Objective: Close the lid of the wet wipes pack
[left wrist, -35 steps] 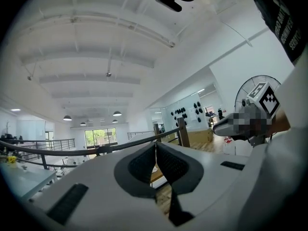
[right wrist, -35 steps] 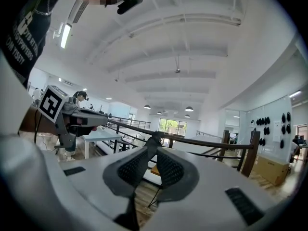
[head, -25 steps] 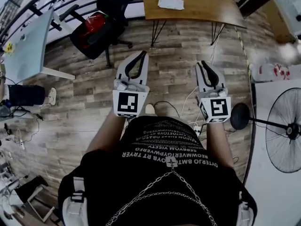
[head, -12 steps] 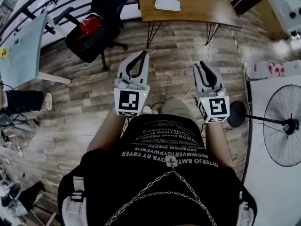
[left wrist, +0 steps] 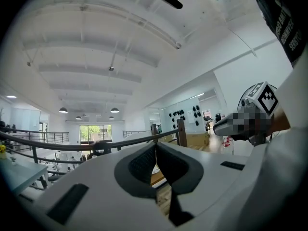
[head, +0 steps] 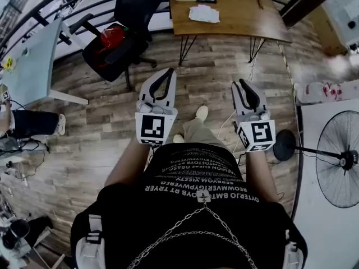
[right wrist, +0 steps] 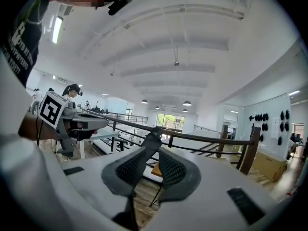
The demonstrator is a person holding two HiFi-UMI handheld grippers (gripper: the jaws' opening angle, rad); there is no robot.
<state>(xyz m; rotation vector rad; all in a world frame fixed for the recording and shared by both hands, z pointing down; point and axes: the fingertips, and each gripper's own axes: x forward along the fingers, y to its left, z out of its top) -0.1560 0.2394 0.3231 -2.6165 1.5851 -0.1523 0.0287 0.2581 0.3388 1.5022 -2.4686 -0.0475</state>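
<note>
None of the closing is done yet. What I take for the wet wipes pack (head: 203,14) is a white thing lying on the wooden table (head: 244,18), well ahead of you. It is too small to read its lid, and neither gripper is near it. You hold both grippers out in front of your body, about level over the plank floor (head: 101,128), with the left gripper (head: 169,72) pressed together on nothing and the right gripper (head: 242,83) at a narrow slit, jaws just been opening, nothing between them.
</note>
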